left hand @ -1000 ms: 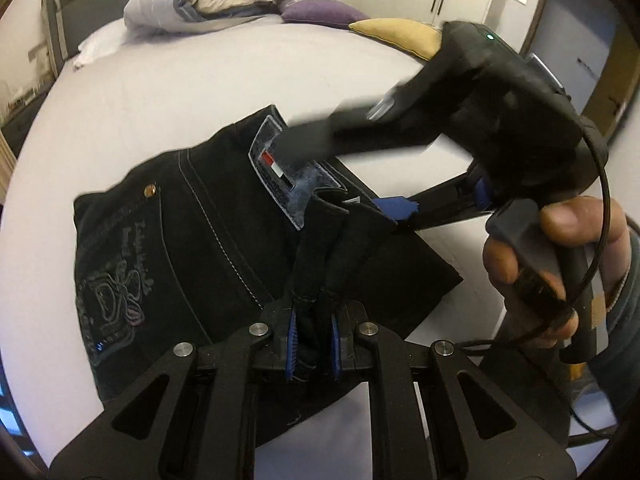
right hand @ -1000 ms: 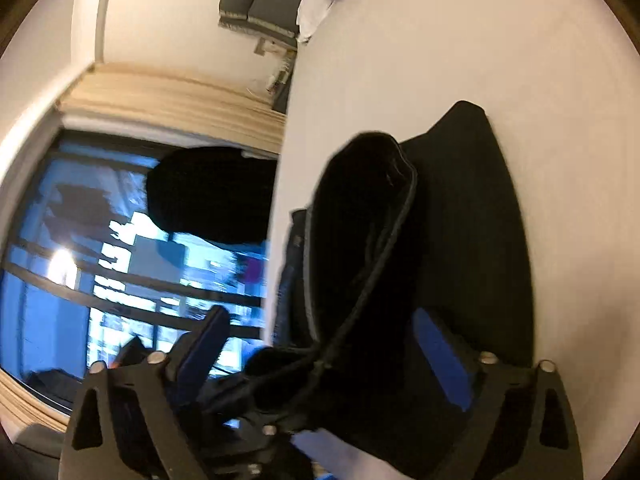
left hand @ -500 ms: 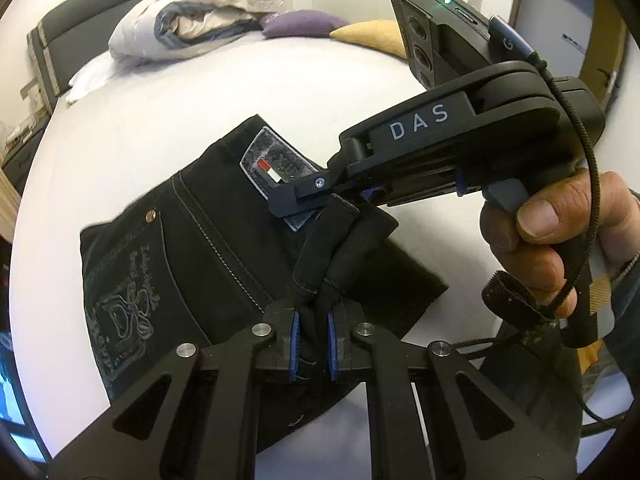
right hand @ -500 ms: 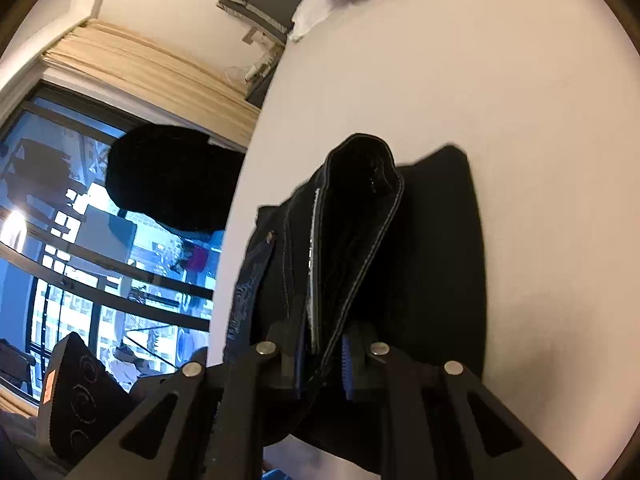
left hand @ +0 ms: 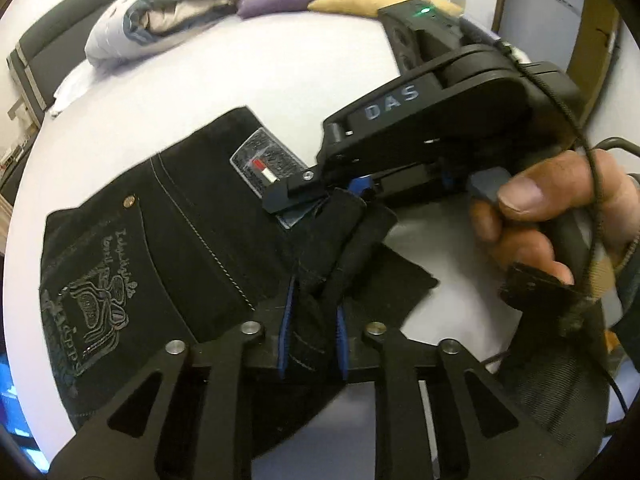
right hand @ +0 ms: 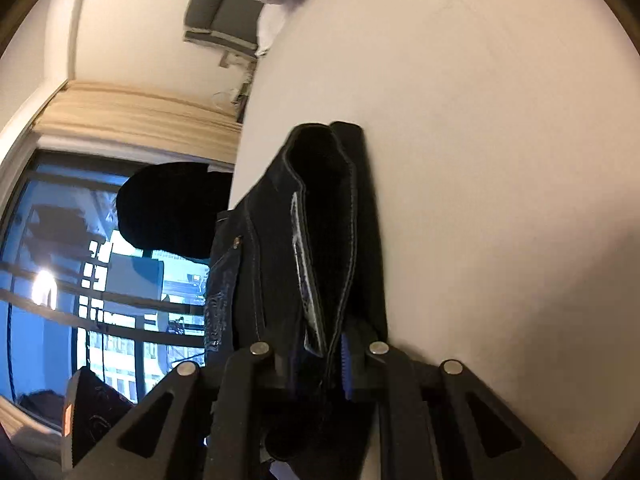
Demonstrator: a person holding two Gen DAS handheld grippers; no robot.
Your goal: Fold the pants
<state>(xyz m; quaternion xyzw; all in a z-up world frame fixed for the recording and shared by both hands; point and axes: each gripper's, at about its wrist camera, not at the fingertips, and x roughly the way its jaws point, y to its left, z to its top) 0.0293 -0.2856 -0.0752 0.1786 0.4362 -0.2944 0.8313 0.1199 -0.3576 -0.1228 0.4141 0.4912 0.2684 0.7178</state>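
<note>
Black pants (left hand: 168, 240) lie folded on the white bed (left hand: 200, 80), an embroidered pocket (left hand: 88, 304) at the left and a label patch (left hand: 264, 164) near the middle. My left gripper (left hand: 313, 312) has a thick fold of the pants between its blue pads; its jaws are opening, and the cloth still fills the gap. A hand (left hand: 552, 208) holds my right gripper (left hand: 320, 196) just beyond, tips at the patch. In the right wrist view the right gripper (right hand: 320, 356) holds the upright edge of the pants (right hand: 320, 208); its jaws are also opening, with cloth touching both pads.
A folded duvet (left hand: 168, 8), a purple pillow (left hand: 276, 0) and a yellow cushion (left hand: 360, 2) lie at the bed's head, by a grey headboard (left hand: 36, 52). Beyond the bed's edge are a window (right hand: 60, 280) and a dark round shape (right hand: 172, 208).
My right gripper went from wide open to closed around the pants' edge, then eased slightly. Both grippers sank toward the bed. The left jaws stand a little wider than before.
</note>
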